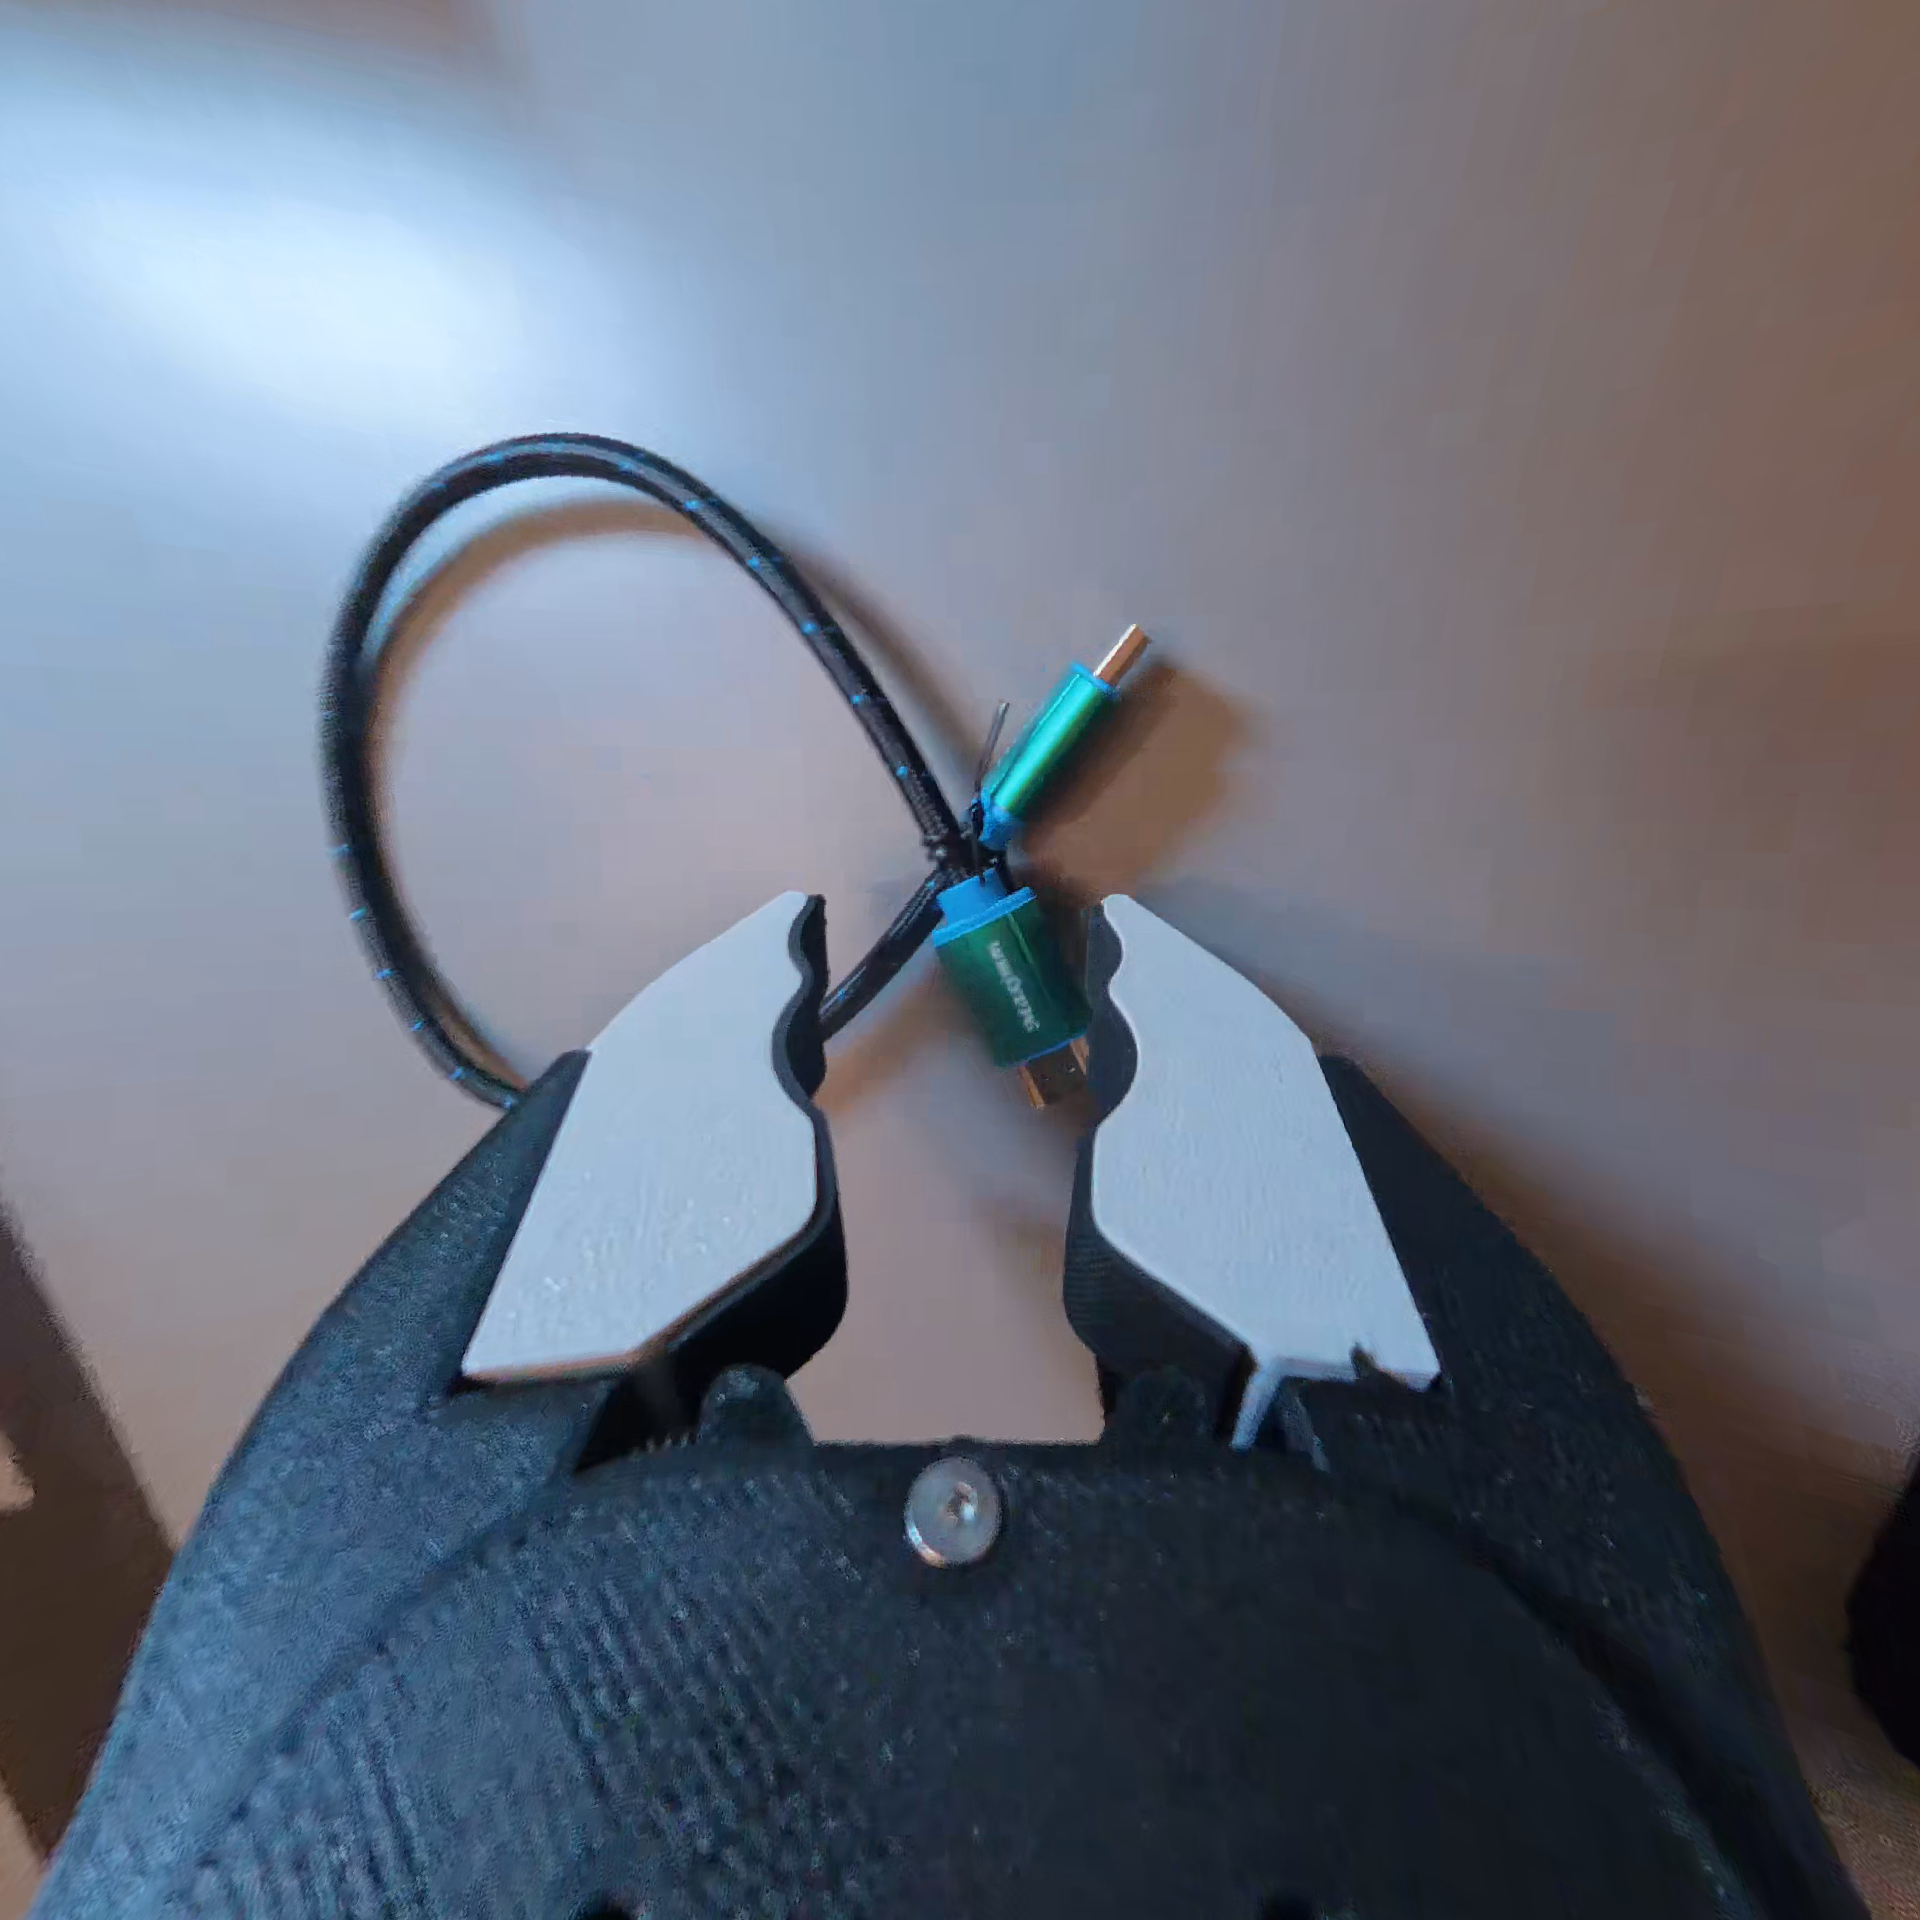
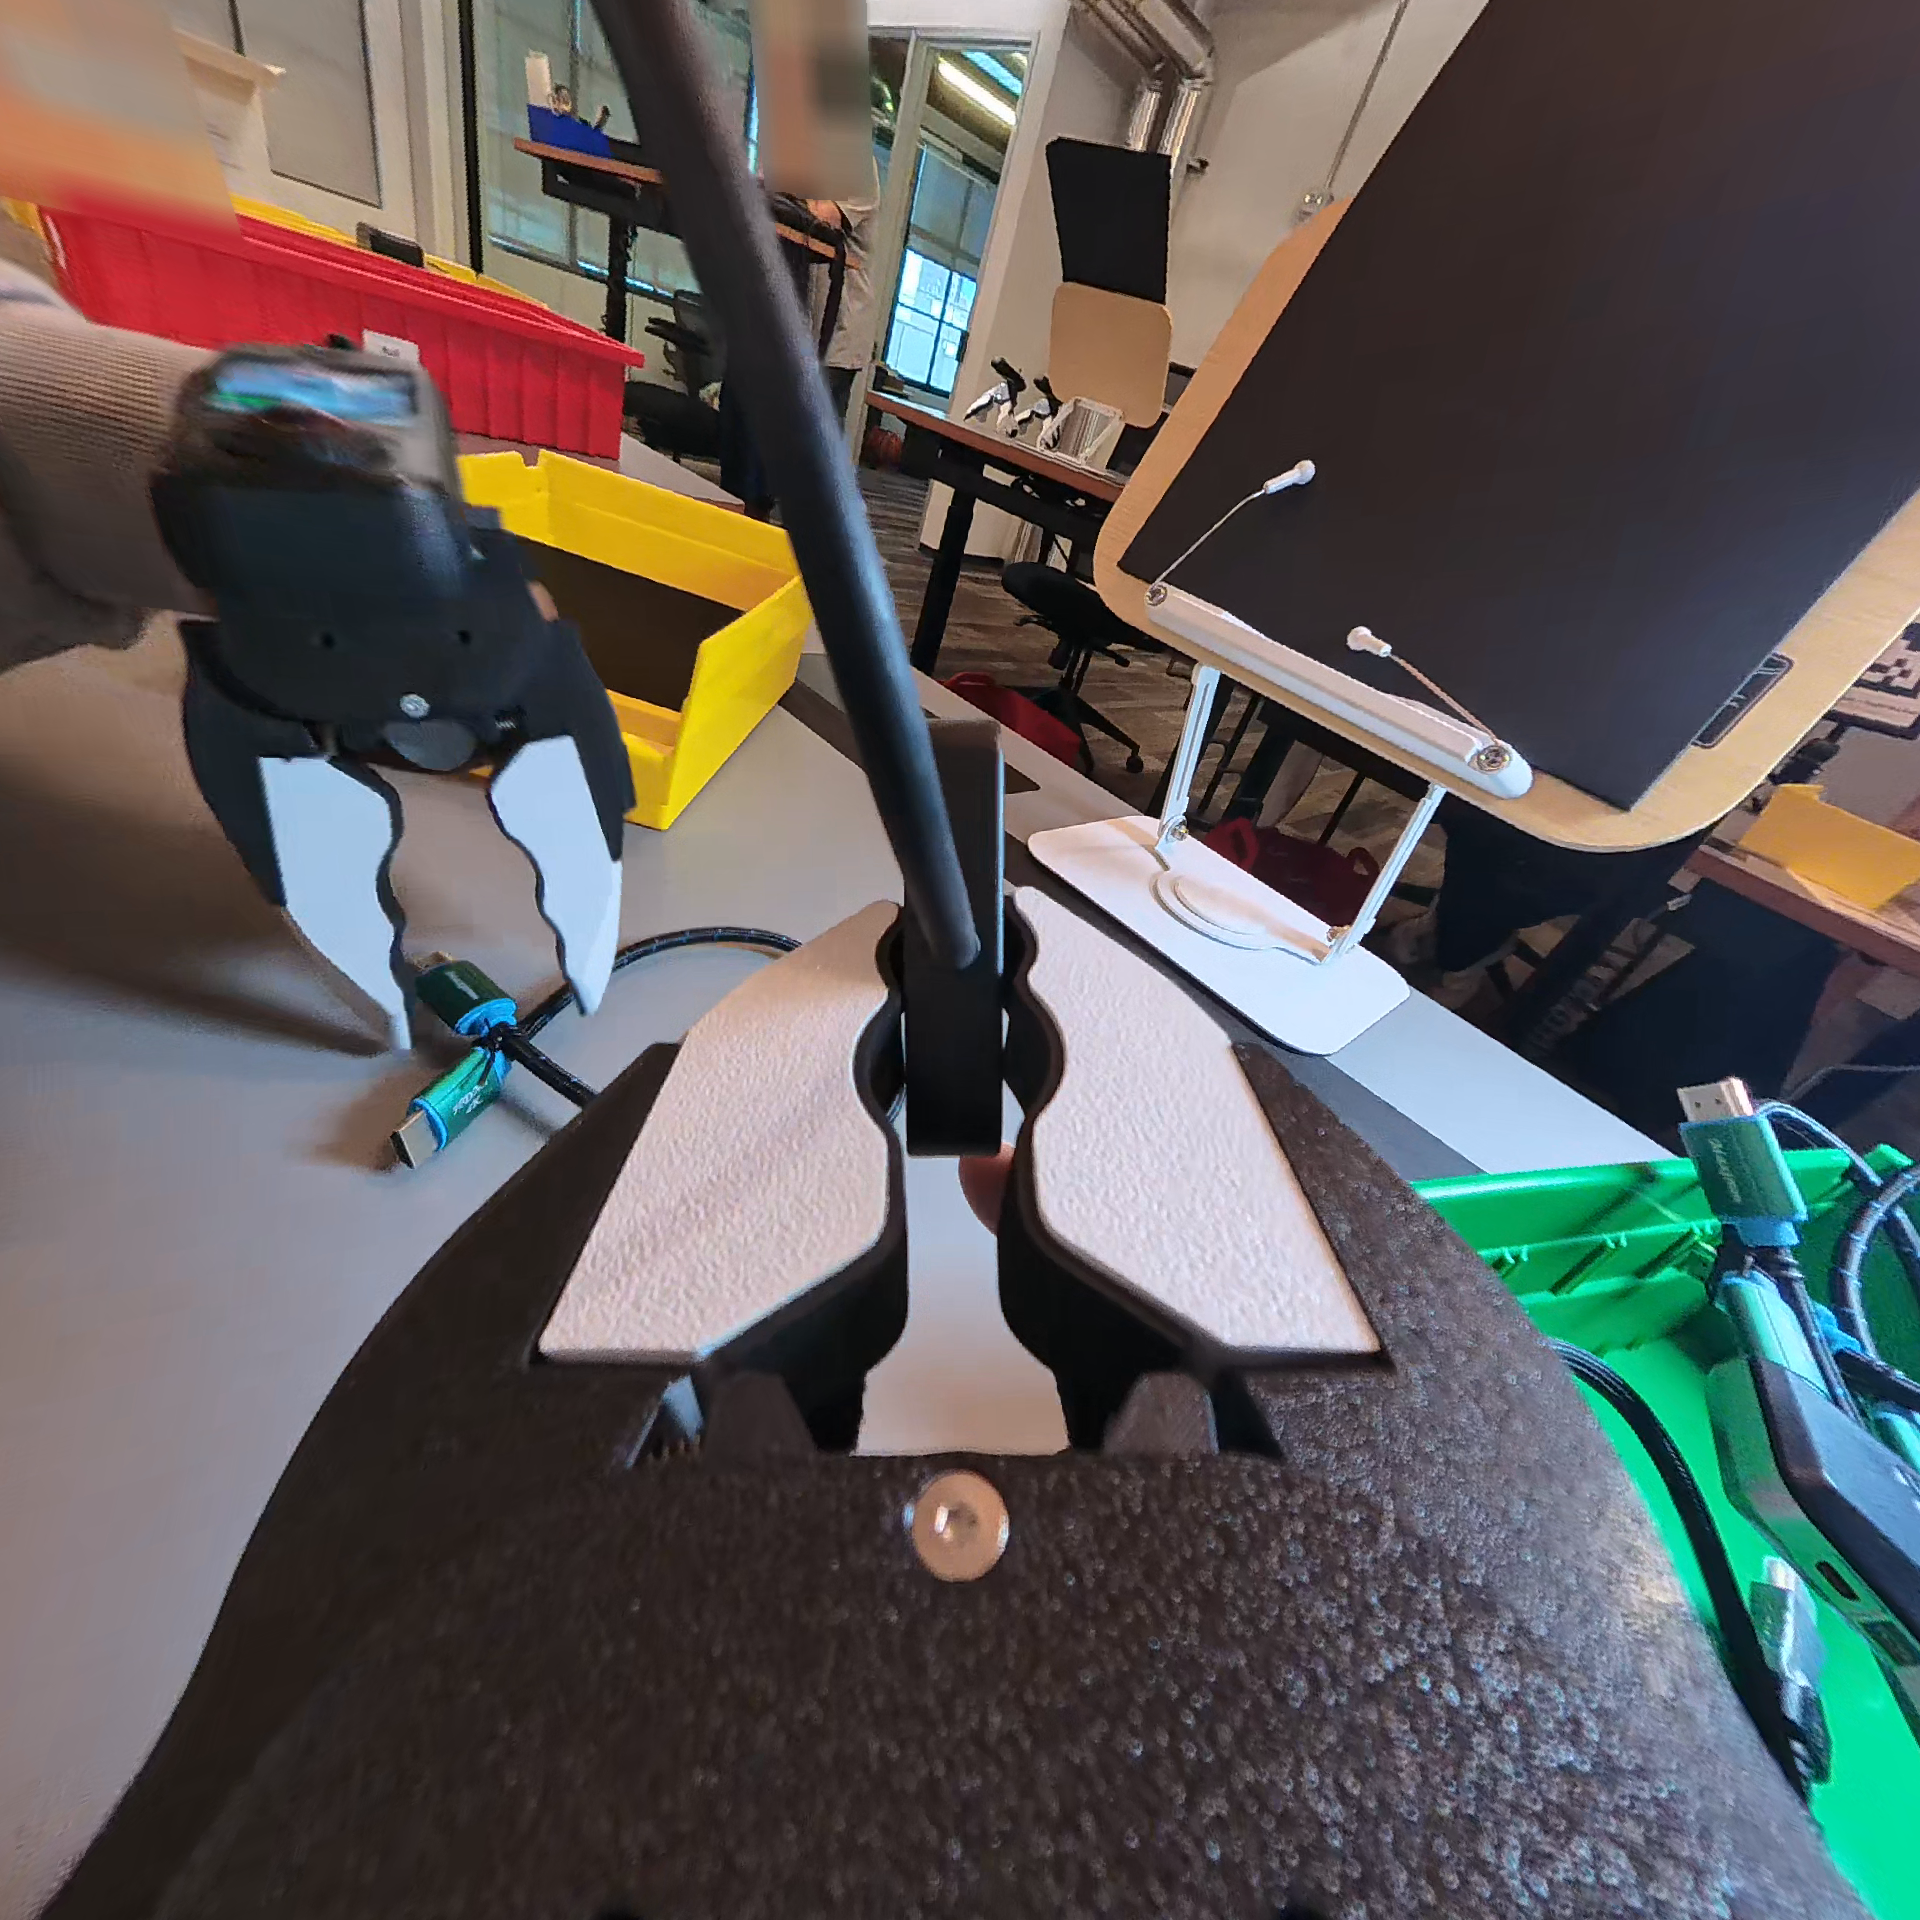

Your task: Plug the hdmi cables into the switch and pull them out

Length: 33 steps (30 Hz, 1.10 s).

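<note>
Two risks I saw: my left gripper [image 1: 956, 940], spread open over the bundled HDMI cable [image 1: 665, 520], could snag both tied plugs [image 1: 1013, 982], while my right gripper [image 2: 954, 940], clamped on the black switch [image 2: 954, 1039], could let it twist.

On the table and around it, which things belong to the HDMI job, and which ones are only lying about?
For the job: braided HDMI cable, its green plugs, black switch clamped in the right gripper, left gripper open over a plug.

Lying about: yellow bin, red bin, white stand, green bin.

Yellow bin [image 2: 717, 665], red bin [image 2: 343, 312], possibly a tablet stand [image 2: 1226, 914]
</note>
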Available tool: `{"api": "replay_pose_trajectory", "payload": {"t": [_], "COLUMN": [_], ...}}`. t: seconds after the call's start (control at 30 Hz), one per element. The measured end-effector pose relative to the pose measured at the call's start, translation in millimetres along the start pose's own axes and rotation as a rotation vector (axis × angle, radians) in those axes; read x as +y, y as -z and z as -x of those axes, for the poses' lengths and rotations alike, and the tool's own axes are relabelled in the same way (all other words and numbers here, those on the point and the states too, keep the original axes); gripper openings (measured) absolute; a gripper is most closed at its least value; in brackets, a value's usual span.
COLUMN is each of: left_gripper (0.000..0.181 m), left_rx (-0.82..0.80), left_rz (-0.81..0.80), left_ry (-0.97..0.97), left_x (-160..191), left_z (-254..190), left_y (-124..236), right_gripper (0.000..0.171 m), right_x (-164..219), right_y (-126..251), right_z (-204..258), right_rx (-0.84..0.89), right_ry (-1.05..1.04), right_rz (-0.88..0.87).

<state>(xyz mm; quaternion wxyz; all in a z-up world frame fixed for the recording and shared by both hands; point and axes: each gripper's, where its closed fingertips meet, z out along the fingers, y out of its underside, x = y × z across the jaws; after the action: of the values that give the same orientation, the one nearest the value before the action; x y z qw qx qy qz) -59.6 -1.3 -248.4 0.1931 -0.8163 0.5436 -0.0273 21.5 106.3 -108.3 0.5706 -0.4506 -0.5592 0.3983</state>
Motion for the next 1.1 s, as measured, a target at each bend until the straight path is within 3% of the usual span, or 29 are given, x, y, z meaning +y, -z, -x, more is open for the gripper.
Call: {"api": "replay_pose_trajectory", "payload": {"t": [0.17,0.27,0.37,0.5,0.67,0.83,1.1], "left_gripper": [0.037,0.029,0.022,0.019,0.018,0.018,0.018], "left_rx": [0.171,0.177,-0.019,-0.315,-0.56,-0.641,-0.625], "left_rz": [-0.032,-0.091,-0.121,-0.223,-0.168,-0.079,0.019], "left_ry": [-0.001,0.025,0.072,0.29,0.266,0.159,0.126], "left_x": [-16,-24,-23,-22,-38,-57,-55], "left_z": [-6,-7,18,70,95,95,82], "left_y": [-16,-19,-14,32,82,68,38], "right_gripper": [0.014,0.014,0.014,0.014,0.014,0.014,0.014], "right_x": [-2,-2,-4,-3,19,46,58], "right_y": [2,5,6,7,1,-8,-16], "right_z": [1,0,-3,-2,-1,20,34], "right_rx": [-0.008,-0.006,-0.005,-0.004,0.071,0.049,0.014], "right_ry": [0.016,0.031,0.036,0.114,0.495,0.803,0.779], "right_rz": [-0.006,-0.007,-0.016,-0.029,0.084,0.219,0.312]}}
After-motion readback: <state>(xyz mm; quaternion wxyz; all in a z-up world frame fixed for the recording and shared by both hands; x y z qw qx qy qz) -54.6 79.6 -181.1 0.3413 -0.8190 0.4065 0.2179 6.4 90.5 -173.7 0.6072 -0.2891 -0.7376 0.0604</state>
